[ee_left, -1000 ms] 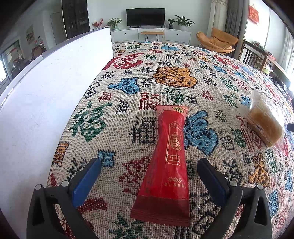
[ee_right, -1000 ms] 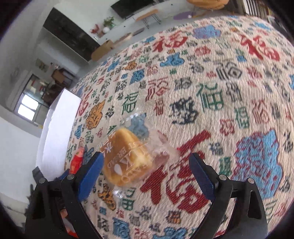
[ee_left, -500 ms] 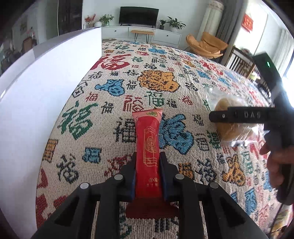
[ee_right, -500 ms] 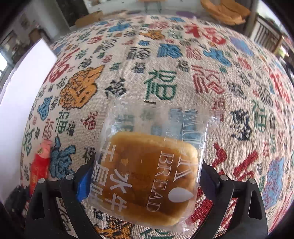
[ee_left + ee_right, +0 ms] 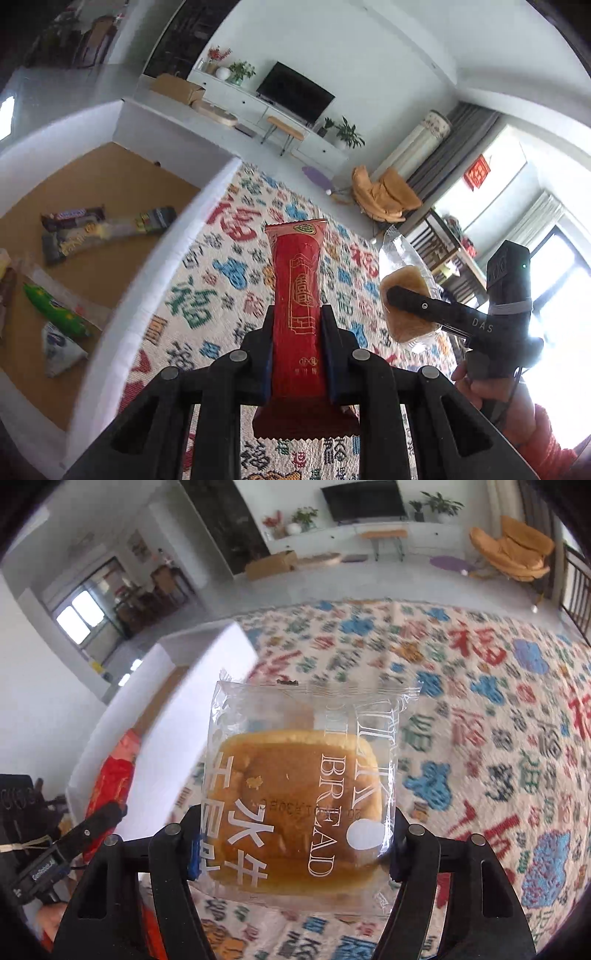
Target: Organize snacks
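Two snacks ride above the patterned worktop, the left claw pinching a red wrapped bar, the right claw, just closing, gripping packaged bread, apparently bound for the cardboard box alongside.

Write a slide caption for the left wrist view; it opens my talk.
Left gripper clamps a red snack packet above the patterned cloth, beside the snack-filled box.

Snacks in box (left)
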{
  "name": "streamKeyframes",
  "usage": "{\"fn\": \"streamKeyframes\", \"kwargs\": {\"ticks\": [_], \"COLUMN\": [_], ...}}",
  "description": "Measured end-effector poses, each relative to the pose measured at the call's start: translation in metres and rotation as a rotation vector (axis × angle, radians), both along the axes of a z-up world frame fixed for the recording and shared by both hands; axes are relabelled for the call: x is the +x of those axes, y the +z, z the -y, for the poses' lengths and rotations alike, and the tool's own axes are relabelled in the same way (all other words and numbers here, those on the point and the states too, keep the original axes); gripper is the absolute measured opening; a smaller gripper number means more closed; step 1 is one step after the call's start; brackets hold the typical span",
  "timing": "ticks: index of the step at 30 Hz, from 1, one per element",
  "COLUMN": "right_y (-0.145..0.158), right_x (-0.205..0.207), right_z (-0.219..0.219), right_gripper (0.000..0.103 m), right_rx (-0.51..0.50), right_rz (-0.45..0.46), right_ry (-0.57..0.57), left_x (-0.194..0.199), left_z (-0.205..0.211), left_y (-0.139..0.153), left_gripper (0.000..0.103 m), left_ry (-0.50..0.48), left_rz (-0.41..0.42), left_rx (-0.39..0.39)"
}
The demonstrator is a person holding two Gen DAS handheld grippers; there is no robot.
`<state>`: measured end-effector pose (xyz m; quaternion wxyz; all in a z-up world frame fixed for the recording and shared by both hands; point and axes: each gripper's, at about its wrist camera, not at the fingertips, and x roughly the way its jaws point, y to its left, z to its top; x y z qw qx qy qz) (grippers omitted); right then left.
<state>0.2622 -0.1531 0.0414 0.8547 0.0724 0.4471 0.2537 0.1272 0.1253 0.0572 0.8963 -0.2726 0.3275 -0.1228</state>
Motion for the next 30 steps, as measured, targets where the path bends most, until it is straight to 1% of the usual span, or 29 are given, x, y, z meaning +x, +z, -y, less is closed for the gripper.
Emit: {"fn": "streamKeyframes", "kwargs": {"ticks": [1,2,5,6,7,8,9,10,11,12,13,14,16,19,22,24,25,28,30], "right_y": [0.014,0.028,0.058,0.063,0.065,0.064,0.059,0.052,0.044,0.036,0.033,0.032,0.034,0.039,0.047,0.050,0.049,0.046,0.045], "right_x": [0.001,0.002,0.002,0.001,0.001,0.002,0.004,0.005,0.005,0.003,0.002,-0.001,-0.010,-0.021,-0.034,-0.041,-0.044,-0.046,-0.043], "right_z": [-0.022,-0.045,-0.123,-0.151,-0.177,-0.203,-0.227,-0.248,-0.265,-0.275,-0.282,-0.285,-0.286,-0.282,-0.276,-0.273,-0.272,-0.269,-0.268], "right_gripper": [0.072,0.072,0.072,0.073,0.075,0.075,0.079,0.084,0.084,0.084,0.084,0.084,0.085,0.085,0.085,0.085,0.085,0.085,0.085], "right_rx": [0.021,0.038,0.079,0.081,0.087,0.093,0.099,0.096,0.081,0.070,0.056,0.042,0.018,-0.037,-0.107,-0.138,-0.146,-0.161,-0.154], "right_rz": [0.017,0.034,0.079,0.093,0.097,0.084,0.056,0.016,-0.015,-0.024,-0.010,0.014,0.048,0.115,0.224,0.286,0.305,0.320,0.308], "right_ry": [0.041,0.079,0.213,0.249,0.287,0.329,0.360,0.387,0.411,0.427,0.429,0.428,0.430,0.433,0.437,0.440,0.442,0.446,0.438], "left_x": [-0.002,-0.003,-0.005,-0.006,-0.006,-0.009,-0.010,-0.013,-0.019,-0.025,-0.032,-0.038,-0.042,-0.041,-0.047,-0.047,-0.046,-0.045,-0.050], "left_z": [-0.017,-0.035,-0.086,-0.103,-0.118,-0.133,-0.147,-0.160,-0.169,-0.175,-0.179,-0.182,-0.183,-0.172,-0.154,-0.141,-0.142,-0.144,-0.146], "left_y": [0.009,0.017,0.026,0.025,0.021,0.017,0.011,0.006,0.002,-0.002,-0.003,-0.005,-0.011,-0.012,-0.003,0.002,0.004,0.003,0.004], "left_gripper": [0.021,0.021,0.021,0.021,0.022,0.026,0.031,0.053,0.080,0.089,0.098,0.101,0.101,0.101,0.103,0.103,0.103,0.103,0.103], "left_ry": [0.037,0.079,0.216,0.263,0.316,0.372,0.428,0.474,0.508,0.536,0.559,0.570,0.575,0.568,0.578,0.575,0.566,0.593,0.639], "left_rz": [0.003,0.002,-0.036,-0.059,-0.089,-0.129,-0.175,-0.213,-0.227,-0.218,-0.199,-0.182,-0.172,-0.176,-0.147,-0.161,-0.173,-0.219,-0.219], "left_rx": [0.011,0.040,0.171,0.218,0.265,0.308,0.346,0.370,0.381,0.387,0.389,0.388,0.394,0.441,0.495,0.508,0.502,0.479,0.484]}}
